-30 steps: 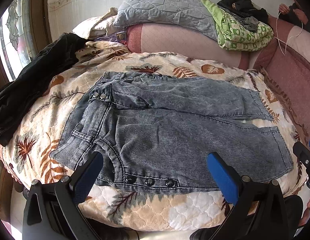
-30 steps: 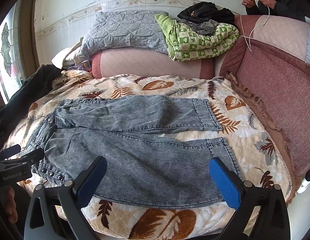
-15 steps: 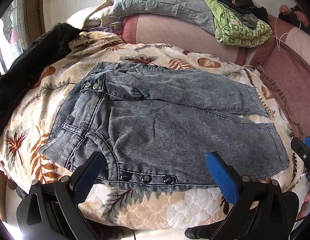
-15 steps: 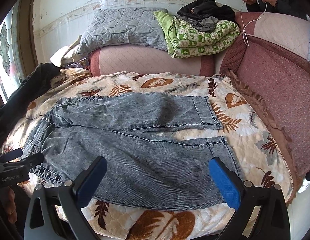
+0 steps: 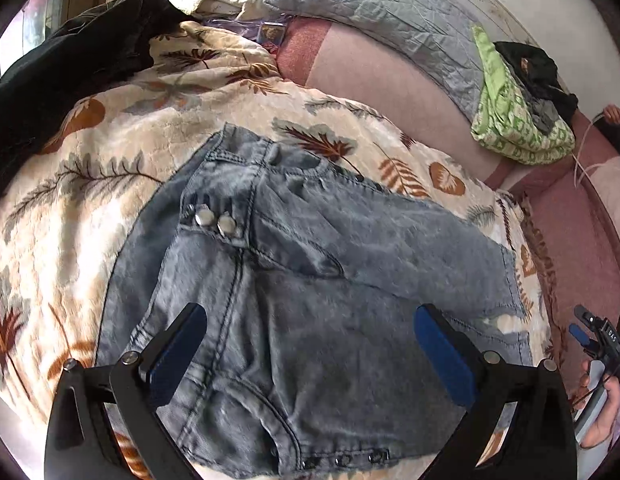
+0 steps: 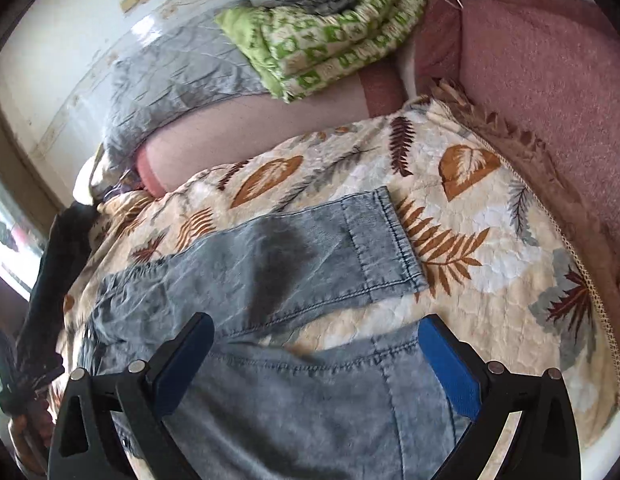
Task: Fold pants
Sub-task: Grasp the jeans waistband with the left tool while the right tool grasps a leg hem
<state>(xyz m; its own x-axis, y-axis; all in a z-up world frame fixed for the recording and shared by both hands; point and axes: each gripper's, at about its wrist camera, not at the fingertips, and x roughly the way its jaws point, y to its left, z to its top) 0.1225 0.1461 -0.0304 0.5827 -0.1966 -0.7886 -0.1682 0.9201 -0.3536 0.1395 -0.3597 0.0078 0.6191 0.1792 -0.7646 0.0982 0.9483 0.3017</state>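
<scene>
Both spread-jawed grippers have been brought low since a second ago: left gripper [image 5: 310, 352] over the waistband of the faded grey denim pants [image 5: 318, 280], right gripper [image 6: 314, 360] over the near hem. Pants lie flat, unfolded, on the leaf-print quilt [image 5: 89, 168]; grasp judged imminent.

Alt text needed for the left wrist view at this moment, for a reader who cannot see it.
The open left gripper hangs above the waist end of grey denim pants spread flat on a leaf-print quilt, its blue fingers either side of the crotch seam. A green patterned blanket lies behind, and the right gripper shows at the right edge.
</scene>
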